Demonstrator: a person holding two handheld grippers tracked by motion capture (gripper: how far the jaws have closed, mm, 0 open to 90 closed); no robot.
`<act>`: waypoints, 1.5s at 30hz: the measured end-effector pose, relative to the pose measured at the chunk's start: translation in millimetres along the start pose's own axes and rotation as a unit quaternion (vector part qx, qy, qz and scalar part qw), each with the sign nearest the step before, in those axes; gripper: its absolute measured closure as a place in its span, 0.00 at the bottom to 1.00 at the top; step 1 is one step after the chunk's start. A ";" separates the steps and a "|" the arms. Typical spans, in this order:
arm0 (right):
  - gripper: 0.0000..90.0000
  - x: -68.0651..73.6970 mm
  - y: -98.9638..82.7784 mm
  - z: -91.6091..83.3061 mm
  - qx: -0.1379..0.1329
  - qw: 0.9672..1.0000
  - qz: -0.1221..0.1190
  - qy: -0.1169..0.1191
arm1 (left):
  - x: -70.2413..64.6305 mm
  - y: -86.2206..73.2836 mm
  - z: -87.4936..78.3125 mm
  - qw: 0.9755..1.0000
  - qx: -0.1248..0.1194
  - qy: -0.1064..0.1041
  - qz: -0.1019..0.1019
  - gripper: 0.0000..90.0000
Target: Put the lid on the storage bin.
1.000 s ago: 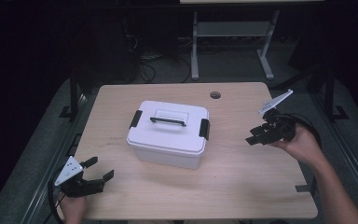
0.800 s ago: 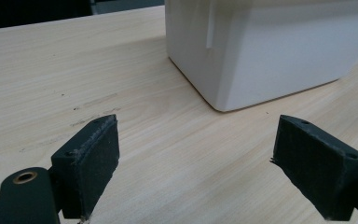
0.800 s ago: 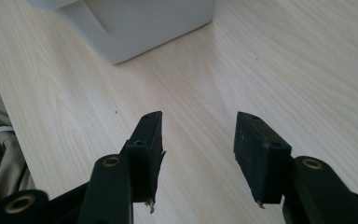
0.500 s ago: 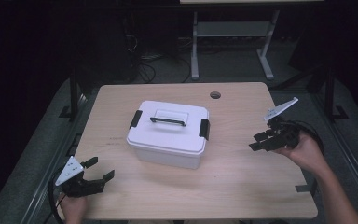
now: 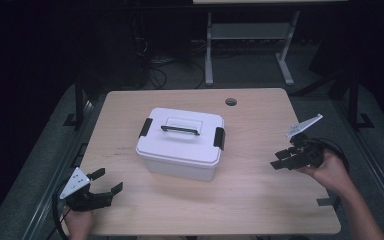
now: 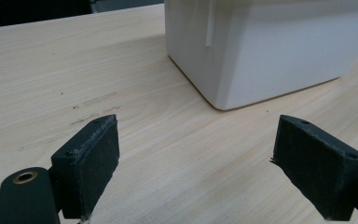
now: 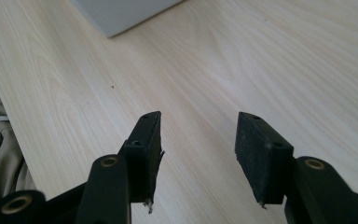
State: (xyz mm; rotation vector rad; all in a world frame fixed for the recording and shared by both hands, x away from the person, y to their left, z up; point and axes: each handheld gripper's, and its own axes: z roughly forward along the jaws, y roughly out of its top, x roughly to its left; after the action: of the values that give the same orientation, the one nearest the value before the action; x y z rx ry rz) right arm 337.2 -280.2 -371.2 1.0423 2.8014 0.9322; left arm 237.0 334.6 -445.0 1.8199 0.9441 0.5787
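A white lidded storage box (image 5: 181, 142) with a black handle (image 5: 180, 129) and black side latches sits in the middle of the wooden table (image 5: 260, 200). My left gripper (image 5: 107, 182) rests at the table's near left corner, jaws wide open and empty, pointing at the box's near corner (image 6: 223, 93). My right gripper (image 5: 279, 161) hovers low over the right side of the table, held in a hand, jaws partly open with nothing between them (image 7: 198, 135). A corner of the box (image 7: 116, 16) lies ahead of it.
A round cable hole (image 5: 231, 102) is in the table's far edge. A metal stand (image 5: 245, 45) and cables stand on the dark floor behind the table. Bare wood surrounds the box on all sides.
My right gripper has sunk toward the tabletop and drifted a little nearer the front edge. The left gripper and the box have stayed put.
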 end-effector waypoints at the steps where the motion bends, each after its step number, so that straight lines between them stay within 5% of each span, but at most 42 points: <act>1: 0.56 0.0 -1.5 0.7 0.002 1.000 0.002 0.001 | 0.0 0.0 0.1 1.000 0.000 0.000 0.000 0.15; 45: 0.53 -1.2 -58.6 24.0 -0.008 0.999 0.039 0.025 | -1.1 0.8 1.1 1.000 0.001 -0.002 0.002 0.15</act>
State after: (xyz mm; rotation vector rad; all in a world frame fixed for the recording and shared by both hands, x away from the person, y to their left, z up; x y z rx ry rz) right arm 308.4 -303.5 -422.6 1.1492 2.8062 1.0009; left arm 237.4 332.9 -444.7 1.8241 0.9377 0.5772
